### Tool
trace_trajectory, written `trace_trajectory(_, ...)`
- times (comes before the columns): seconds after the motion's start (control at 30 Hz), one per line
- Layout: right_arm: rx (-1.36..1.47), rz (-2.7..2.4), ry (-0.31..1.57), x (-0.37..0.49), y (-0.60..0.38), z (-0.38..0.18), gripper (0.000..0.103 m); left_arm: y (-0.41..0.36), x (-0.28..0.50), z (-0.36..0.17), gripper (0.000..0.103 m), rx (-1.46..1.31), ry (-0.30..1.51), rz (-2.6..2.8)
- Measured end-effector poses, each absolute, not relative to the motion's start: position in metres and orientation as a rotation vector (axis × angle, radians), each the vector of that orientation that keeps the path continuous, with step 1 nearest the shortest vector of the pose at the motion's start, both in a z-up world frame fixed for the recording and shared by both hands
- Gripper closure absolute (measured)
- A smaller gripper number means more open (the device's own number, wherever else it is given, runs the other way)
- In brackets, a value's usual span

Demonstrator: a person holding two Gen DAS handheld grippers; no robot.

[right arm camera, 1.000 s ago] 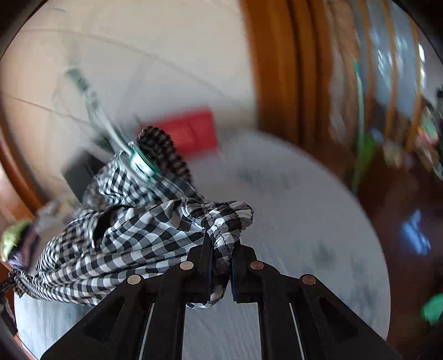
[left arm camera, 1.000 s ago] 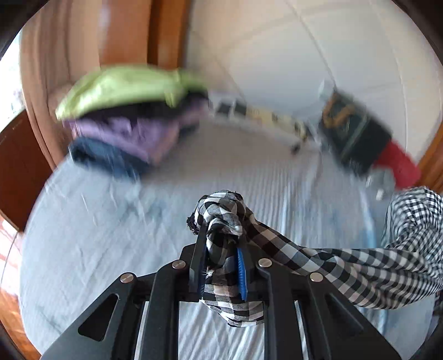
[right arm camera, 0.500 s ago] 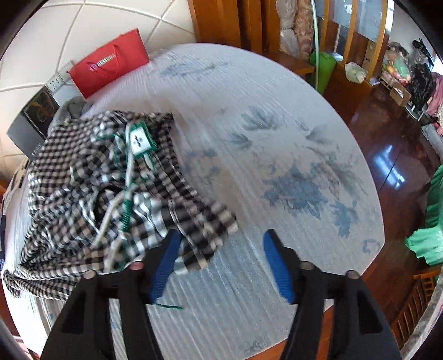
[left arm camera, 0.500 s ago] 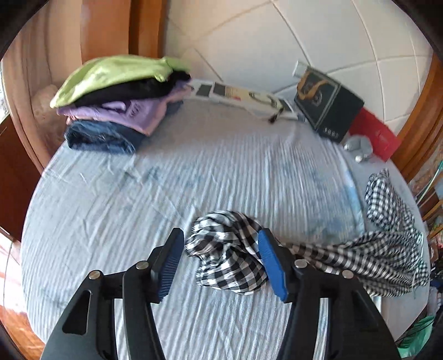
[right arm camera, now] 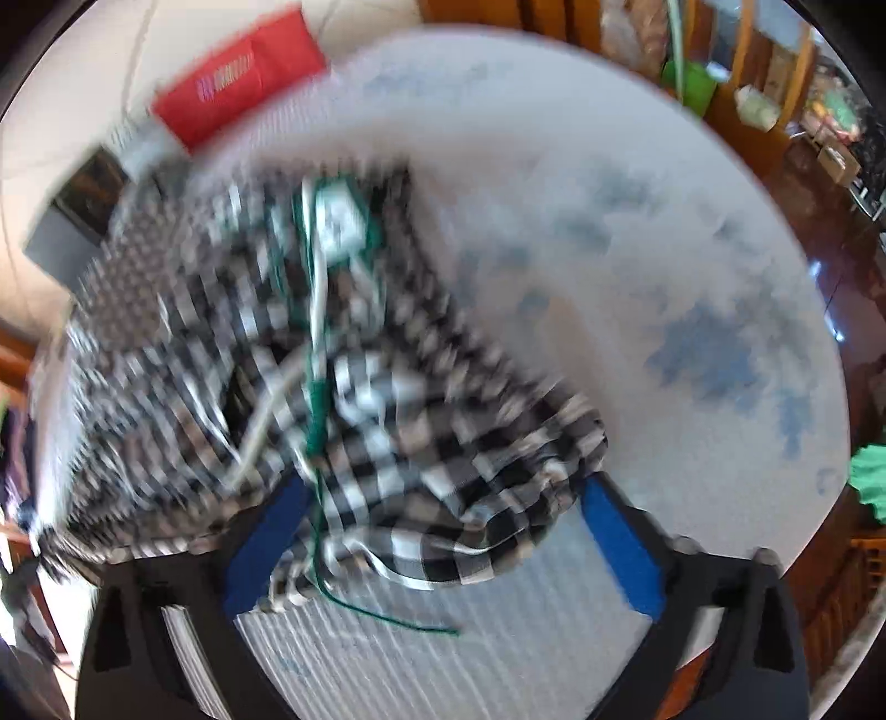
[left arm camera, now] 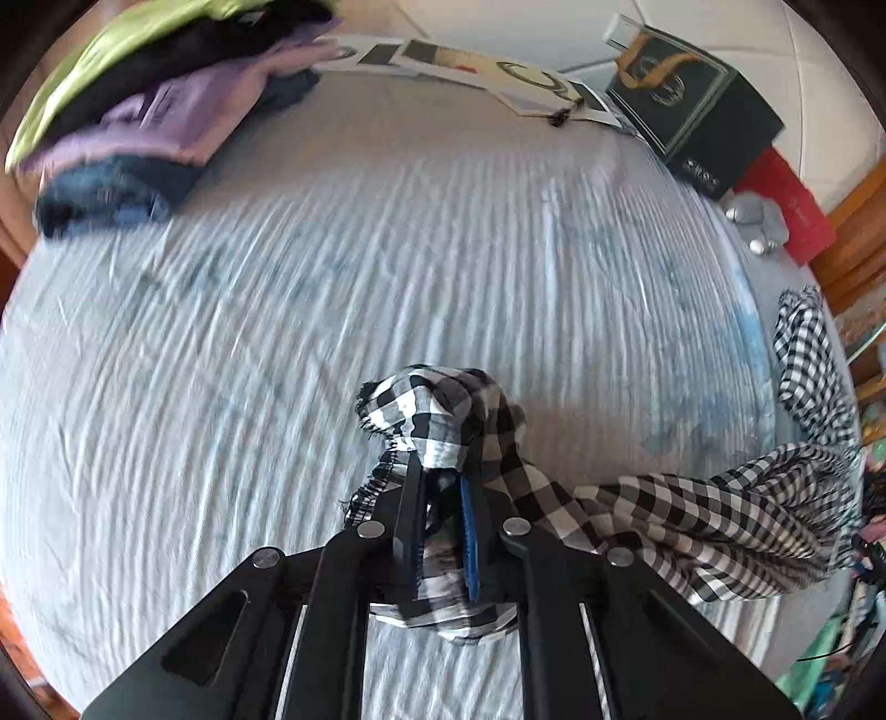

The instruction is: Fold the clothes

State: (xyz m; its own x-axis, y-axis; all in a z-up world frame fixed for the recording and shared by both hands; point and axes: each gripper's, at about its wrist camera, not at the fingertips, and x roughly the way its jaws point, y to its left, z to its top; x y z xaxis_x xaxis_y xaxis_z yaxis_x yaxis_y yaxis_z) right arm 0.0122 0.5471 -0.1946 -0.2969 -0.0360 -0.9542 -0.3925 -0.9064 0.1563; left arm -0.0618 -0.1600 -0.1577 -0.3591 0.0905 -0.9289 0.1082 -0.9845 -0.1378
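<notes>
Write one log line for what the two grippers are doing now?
left gripper: closing on checked cloth | right gripper: fingers apart, closing around cloth | surface: bed

We note a bed (left arm camera: 332, 288) under a pale blue ribbed sheet with faded leaf prints, backed by a white padded headboard (left arm camera: 720, 33) in a brown wooden frame (left arm camera: 864, 221). Beyond the bed's edge lies a glossy dark wooden floor (right arm camera: 814, 183) reflecting daylight, with cluttered wooden furniture (right arm camera: 775, 66) behind.
</notes>
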Motion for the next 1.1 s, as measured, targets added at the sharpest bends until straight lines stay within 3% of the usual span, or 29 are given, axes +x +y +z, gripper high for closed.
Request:
trace_trajectory(0.03,-1.739,2.259,0.459,0.007,0.542,-0.2,0.078,-0.154,-0.064,-0.141,0.095,1.697,0.2,-2.618)
trace_trajectory(0.1,-1.67,2.306,0.433,0.004,0.54,-0.188,0.088,-0.142,-0.068,-0.106,0.096,1.533,0.052,-2.712)
trace_trajectory(0.23,-1.457,2.374,0.532,0.019,0.561,-0.156,0.09,-0.14,-0.031,-0.004,0.093,0.915,-0.122,-2.943)
trace_trajectory(0.33,-1.443,2.351,0.552,0.03,0.574,-0.154,0.09,-0.164,-0.013,0.005,0.089,0.99,-0.059,-2.92)
trace_trajectory(0.4,-1.524,2.326,0.505,0.03,0.57,-0.164,0.088,-0.184,-0.009,-0.023,0.081,1.173,0.022,-2.845)
trace_trajectory(0.5,-1.583,2.306,0.48,0.031,0.561,-0.176,0.08,-0.198,-0.006,-0.074,0.078,1.399,0.105,-2.7)
trace_trajectory(0.57,-1.594,2.299,0.476,0.032,0.559,-0.178,0.063,-0.199,-0.006,-0.096,0.077,1.49,0.204,-2.656)
trace_trajectory(0.7,-1.555,2.309,0.455,0.034,0.556,-0.167,0.052,-0.184,-0.029,-0.108,0.06,1.532,0.291,-2.664)
trace_trajectory(0.77,-1.513,2.317,0.454,0.038,0.556,-0.154,0.038,-0.177,-0.052,-0.108,0.054,1.541,0.334,-2.68)
trace_trajectory(1.1,-1.516,2.319,0.455,0.047,0.546,-0.156,0.032,-0.135,-0.184,-0.126,0.052,1.631,0.223,-2.646)
